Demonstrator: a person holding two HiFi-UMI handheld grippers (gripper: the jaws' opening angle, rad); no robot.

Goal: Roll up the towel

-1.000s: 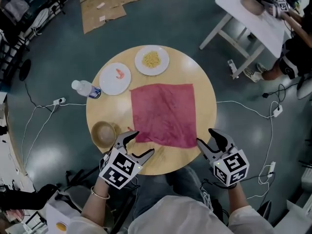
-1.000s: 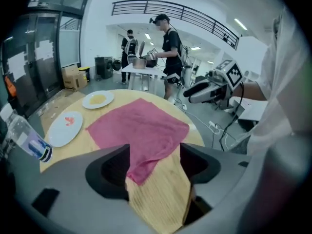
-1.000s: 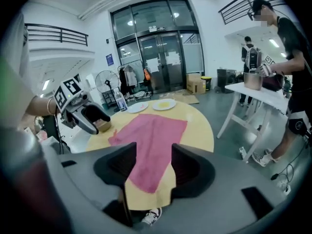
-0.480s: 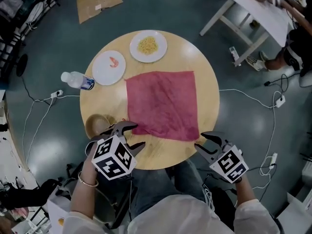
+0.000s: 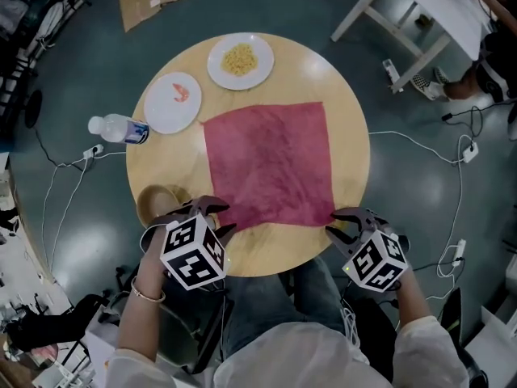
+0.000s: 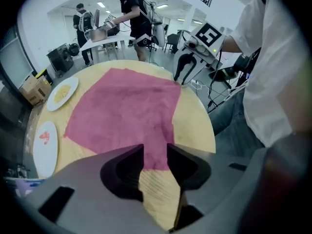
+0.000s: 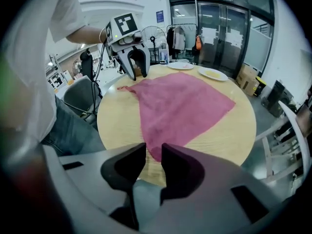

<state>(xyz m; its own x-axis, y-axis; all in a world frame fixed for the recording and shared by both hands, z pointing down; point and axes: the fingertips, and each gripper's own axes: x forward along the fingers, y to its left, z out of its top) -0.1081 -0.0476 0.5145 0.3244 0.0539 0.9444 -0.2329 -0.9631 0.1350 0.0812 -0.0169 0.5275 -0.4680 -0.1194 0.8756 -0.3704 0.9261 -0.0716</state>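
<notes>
A dark pink towel point(image 5: 271, 164) lies spread flat on the round wooden table point(image 5: 347, 128). My left gripper point(image 5: 212, 218) points steeply down at the towel's near left corner. In the left gripper view that corner of the towel point(image 6: 126, 111) shows in the narrow gap of the left gripper point(image 6: 155, 150), whose jaws are closing. My right gripper point(image 5: 339, 225) is at the near right corner. Its jaws are closing too, and the right gripper point(image 7: 153, 152) has the tip of the towel point(image 7: 180, 104) in its gap. The cloth still lies flat at both corners.
On the table's far left stand a plate of yellow food point(image 5: 240, 60) and a plate with a shrimp point(image 5: 172, 102). A wooden bowl point(image 5: 155, 204) sits beside my left gripper. A water bottle point(image 5: 117, 128) and cables lie on the floor; a white table point(image 5: 436, 14) stands far right.
Both grippers have sunk toward the table and come in onto the towel's near corners. Their jaws have narrowed and both have rolled. The towel has not moved.
</notes>
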